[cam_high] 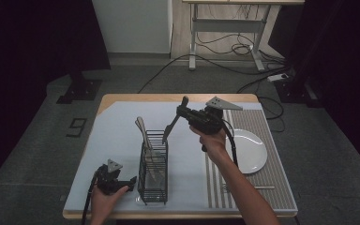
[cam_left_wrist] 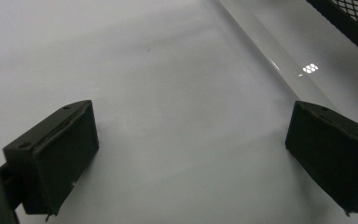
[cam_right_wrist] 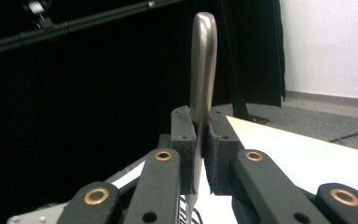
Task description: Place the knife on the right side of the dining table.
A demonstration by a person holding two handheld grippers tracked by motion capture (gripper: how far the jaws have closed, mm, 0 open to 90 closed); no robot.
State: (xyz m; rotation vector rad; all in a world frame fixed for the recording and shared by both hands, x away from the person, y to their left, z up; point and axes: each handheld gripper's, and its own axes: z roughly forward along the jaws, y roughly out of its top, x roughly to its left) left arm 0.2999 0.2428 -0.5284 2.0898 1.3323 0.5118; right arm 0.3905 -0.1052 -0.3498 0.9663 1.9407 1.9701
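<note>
Right claw (cam_high: 183,108) clamps a knife (cam_high: 170,128) above the wire caddy (cam_high: 153,171) at frame centre, ready to lower in (left claw (cam_high: 130,182) idles, gaping, lower left).

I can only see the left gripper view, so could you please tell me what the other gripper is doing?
Observer: The right gripper is shut on a metal knife, held in the air above the wire cutlery basket.
Operator: Thank you. Which way does the knife hang?
Observer: In the high view its blade slants down toward the basket's open top; in the right gripper view its handle stands up out of the pinched jaws.
Operator: Is anything in the basket already?
Observer: Yes, pale utensils lean in it, their handles sticking up past the rim.
Operator: And what lies beyond it?
Observer: A white plate sits on the striped mat on the right side of the table.
</note>
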